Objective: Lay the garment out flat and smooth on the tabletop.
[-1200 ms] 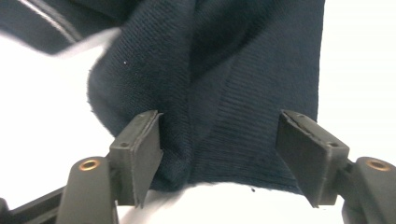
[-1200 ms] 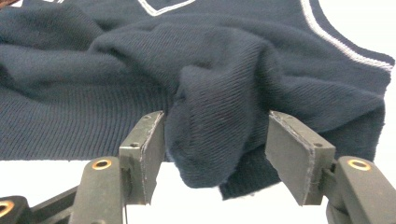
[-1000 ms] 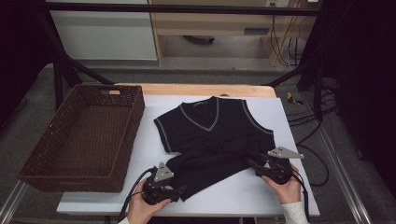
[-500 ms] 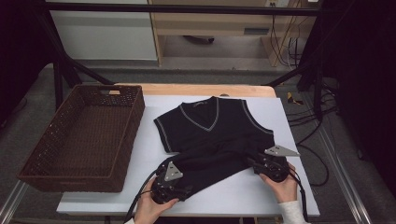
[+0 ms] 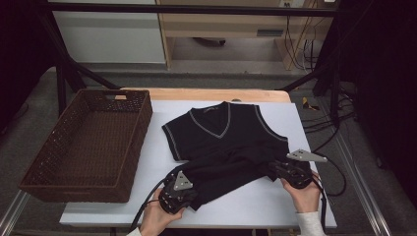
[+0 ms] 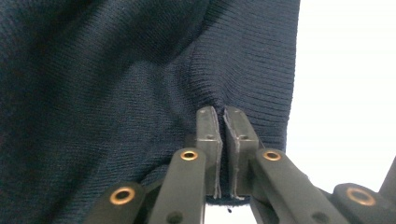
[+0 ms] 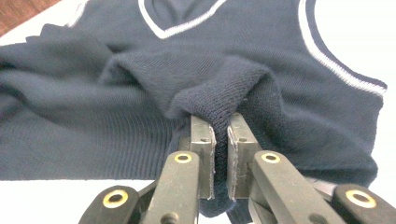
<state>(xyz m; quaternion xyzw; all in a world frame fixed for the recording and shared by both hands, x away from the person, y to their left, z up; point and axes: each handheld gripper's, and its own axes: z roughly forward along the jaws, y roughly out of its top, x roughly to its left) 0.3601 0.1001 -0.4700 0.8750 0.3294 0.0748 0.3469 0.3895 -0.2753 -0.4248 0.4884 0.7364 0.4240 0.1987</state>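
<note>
A dark navy knitted vest (image 5: 223, 135) with white trim lies flat on the white table cover, neck toward the far side. My left gripper (image 5: 193, 181) is at the left corner of its lower hem. In the left gripper view the jaws (image 6: 222, 114) have just been closing and now pinch ribbed fabric (image 6: 116, 93). My right gripper (image 5: 276, 169) is at the hem's right corner. Its jaws (image 7: 219, 123) have also just been closing and clamp a bunched fold of the vest (image 7: 261, 42).
A brown wicker basket (image 5: 88, 142) stands on the left part of the table, with nothing in it. The white cover (image 5: 255, 206) shows bare between my hands. A wooden table edge (image 5: 196, 94) runs along the back. Cables (image 5: 319, 113) hang at the right.
Both grippers have edged in on the vest's lower hem, the left one slightly up and to the right. The hem between them now looks more bunched.
</note>
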